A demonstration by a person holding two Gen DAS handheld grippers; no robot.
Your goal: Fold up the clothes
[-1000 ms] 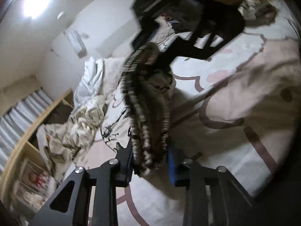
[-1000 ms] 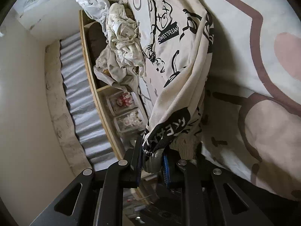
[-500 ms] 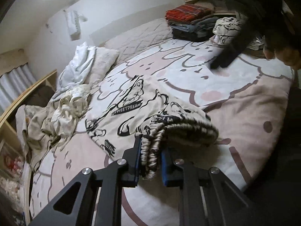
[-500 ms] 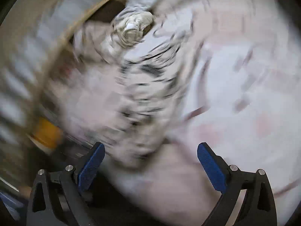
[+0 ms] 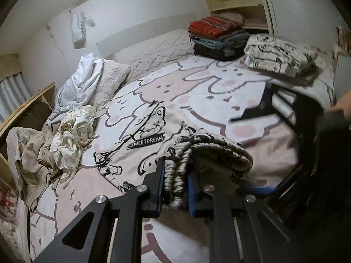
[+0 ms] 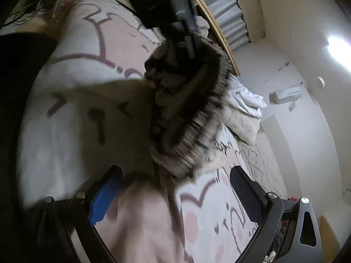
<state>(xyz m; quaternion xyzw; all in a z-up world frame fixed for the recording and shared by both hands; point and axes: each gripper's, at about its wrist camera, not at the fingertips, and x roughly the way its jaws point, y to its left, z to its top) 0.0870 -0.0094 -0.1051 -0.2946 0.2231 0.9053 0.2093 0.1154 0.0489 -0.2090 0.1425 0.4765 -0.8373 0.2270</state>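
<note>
Our left gripper [image 5: 175,188] pinches the bunched ribbed hem of the cream, black-printed sweatshirt [image 5: 140,140], which spreads ahead of its jaws on the pink cartoon-print bedspread [image 5: 219,92], likely anchoring that edge. Our right gripper [image 6: 173,195] gapes wide, holding nothing.

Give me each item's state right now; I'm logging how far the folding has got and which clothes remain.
Left gripper: shut on the ribbed hem.
Right gripper: open, holding nothing.
Cream sweatshirt with black cartoon print: partly spread flat on the bed, ribbed hem bunched.
Stack of red, grey and dark clothes: folded.
Cream printed garment beside that stack: folded.
Beige and white clothes pile: crumpled, unfolded.
Pink cartoon bedspread: spread flat.
</note>
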